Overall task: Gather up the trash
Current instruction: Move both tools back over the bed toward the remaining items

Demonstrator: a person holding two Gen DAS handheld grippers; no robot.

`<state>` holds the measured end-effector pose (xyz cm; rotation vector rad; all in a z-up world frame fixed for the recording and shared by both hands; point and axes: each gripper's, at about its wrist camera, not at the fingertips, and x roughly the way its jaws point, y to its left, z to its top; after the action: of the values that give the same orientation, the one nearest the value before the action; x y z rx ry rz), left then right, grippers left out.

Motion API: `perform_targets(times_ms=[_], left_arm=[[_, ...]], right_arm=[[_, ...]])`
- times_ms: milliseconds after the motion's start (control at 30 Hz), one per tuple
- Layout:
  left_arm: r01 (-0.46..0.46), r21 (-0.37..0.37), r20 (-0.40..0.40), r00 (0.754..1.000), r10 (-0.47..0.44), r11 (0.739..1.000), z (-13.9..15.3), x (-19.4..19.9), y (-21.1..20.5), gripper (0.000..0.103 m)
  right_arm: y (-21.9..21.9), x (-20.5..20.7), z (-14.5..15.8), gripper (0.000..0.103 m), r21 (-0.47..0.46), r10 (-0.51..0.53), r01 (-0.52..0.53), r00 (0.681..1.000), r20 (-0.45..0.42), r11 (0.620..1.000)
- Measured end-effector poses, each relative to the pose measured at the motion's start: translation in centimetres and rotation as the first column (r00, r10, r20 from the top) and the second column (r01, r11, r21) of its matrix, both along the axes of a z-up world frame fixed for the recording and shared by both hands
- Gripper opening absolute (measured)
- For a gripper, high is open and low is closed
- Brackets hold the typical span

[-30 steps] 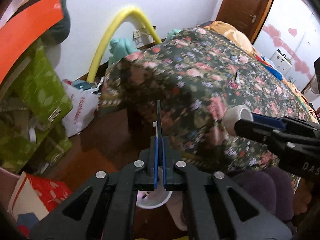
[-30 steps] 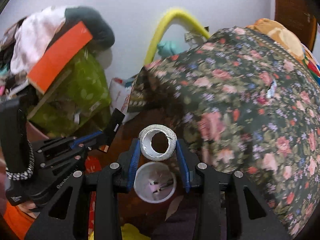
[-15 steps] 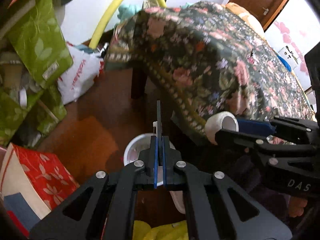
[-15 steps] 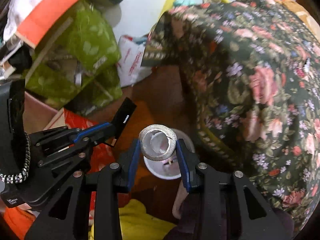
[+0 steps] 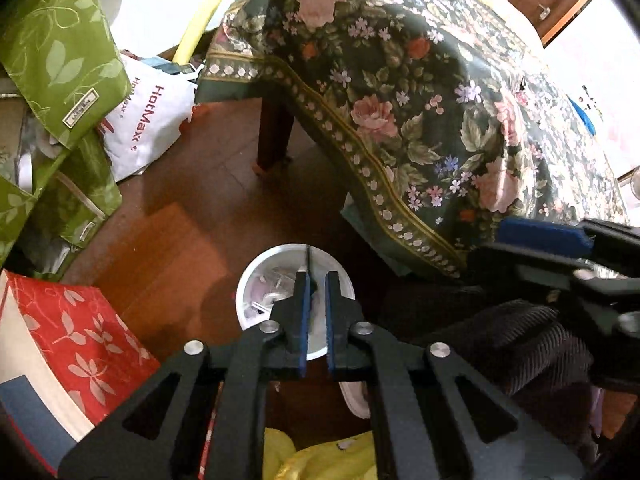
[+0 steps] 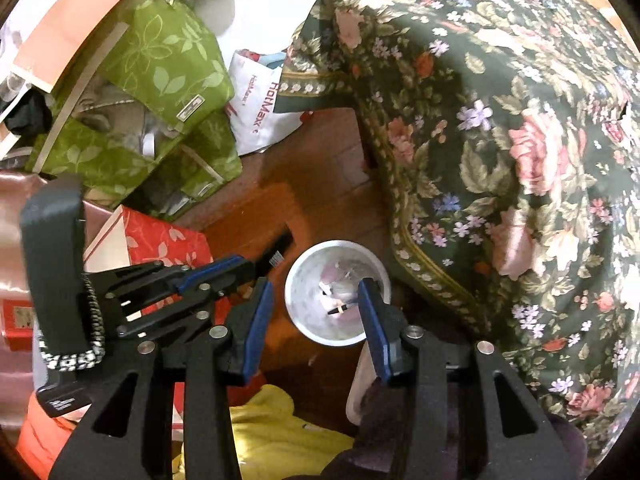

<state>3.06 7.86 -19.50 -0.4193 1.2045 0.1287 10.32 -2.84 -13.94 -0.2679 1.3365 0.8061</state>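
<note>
Below the left gripper (image 5: 316, 280), which points steeply down, a round white plastic cup (image 5: 242, 292) stands on the reddish-brown wooden floor (image 5: 192, 200).
- Cup holds small pale scraps and one short dark bit; scraps too small to identify.
- Left gripper: jaws have just been opening and now show a narrow gap. A thin flat black strip (image 5: 308, 258) stands edge-on between the pads, close to the left pad, its far end over the cup's mouth. In the right wrist view the strip juts past the fingertips and reaches towards the cup's rim.
- Right gripper (image 6: 316, 286): also angled steeply down, jaws have just been opening and now sit wide apart. Nothing between them; the cup shows through the gap, nearer the right finger.
- Left gripper sits just to the left of the right one, tips near each other.
- Ahead and right of both: dark floral cloth (image 5: 400, 100) draped over furniture.
- Ahead and left: green leaf-patterned bags (image 5: 60, 40), white plastic "HotMax" bag (image 5: 148, 120).
- Left: red flower-printed bag (image 5: 80, 340).
- Behind the fingers, lower edge: crumpled yellow cloth (image 5: 320, 460).
</note>
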Motion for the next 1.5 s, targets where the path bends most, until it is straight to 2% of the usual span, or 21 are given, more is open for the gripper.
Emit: perform_targets(times_ms=[33, 233, 500, 567, 667, 800, 900, 967, 1000, 1033, 1067, 1300, 1500], left_arm=[[0.007, 0.007, -0.012, 1.0, -0.007, 1.0, -0.1, 0.2, -0.2, 0.014], [0.04, 0.057, -0.016, 0.999, -0.039, 0.998, 0.6, 0.5, -1.4, 0.015], [0.048, 0.111, 0.088, 0.994, -0.058, 0.993, 5.2, 0.5, -2.7, 0.015], [0.049, 0.124, 0.115, 0.991, -0.064, 0.991, 6.4, 0.8, -3.2, 0.018], [0.045, 0.14, 0.176, 0.982, -0.07, 0.989, 8.6, 1.3, -4.0, 0.027], [0.045, 0.161, 0.262, 0.961, -0.087, 0.986, 11.6, 2.6, -5.4, 0.049], [0.045, 0.176, 0.314, 0.944, -0.099, 0.983, 13.3, 3.9, -6.5, 0.06], [0.042, 0.182, 0.335, 0.937, -0.102, 0.982, 14.1, 4.8, -7.1, 0.067], [0.038, 0.185, 0.354, 0.93, -0.103, 0.982, 14.6, 5.6, -7.5, 0.069], [0.04, 0.184, 0.365, 0.925, -0.106, 0.982, 14.9, 6.1, -7.7, 0.07], [0.043, 0.184, 0.373, 0.921, -0.11, 0.982, 15.1, 6.8, -8.0, 0.071], [0.109, 0.206, 0.375, 0.909, -0.181, 0.973, 14.9, 13.2, -11.6, 0.073], [0.181, 0.21, 0.343, 0.907, -0.245, 0.961, 12.7, 18.7, -15.0, 0.073]], right_arm=[[-0.1, 0.0, 0.2, 0.04, -0.004, 0.0, 0.0, 1.0, 0.016, 1.0], [-1.0, -0.1, 1.3, 0.041, -0.014, 0.007, -0.006, 0.997, 0.081, 1.0], [-3.3, 0.4, 4.4, 0.041, 0.048, -0.049, 0.041, 0.979, 0.198, 0.998], [-4.2, 0.8, 5.4, 0.041, 0.07, -0.071, 0.057, 0.972, 0.224, 0.996], [-5.6, 1.7, 6.7, 0.041, 0.097, -0.105, 0.082, 0.96, 0.259, 0.992], [-7.8, 3.0, 8.5, 0.04, 0.124, -0.165, 0.132, 0.935, 0.314, 0.983], [-9.7, 4.2, 9.6, 0.041, 0.131, -0.209, 0.172, 0.907, 0.366, 0.976], [-11.3, 5.3, 10.1, 0.052, 0.128, -0.242, 0.207, 0.887, 0.392, 0.97], [-11.9, 5.8, 10.3, 0.066, 0.136, -0.259, 0.222, 0.879, 0.401, 0.965], [-12.9, 6.3, 10.5, 0.074, 0.148, -0.285, 0.245, 0.864, 0.415, 0.958], [-13.7, 6.9, 10.7, 0.076, 0.156, -0.307, 0.266, 0.85, 0.428, 0.951], [-18.8, 12.1, 10.3, 0.076, 0.146, -0.402, 0.378, 0.803, 0.439, 0.914], [-22.4, 17.6, 8.6, 0.076, 0.151, -0.462, 0.439, 0.806, 0.369, 0.886]])
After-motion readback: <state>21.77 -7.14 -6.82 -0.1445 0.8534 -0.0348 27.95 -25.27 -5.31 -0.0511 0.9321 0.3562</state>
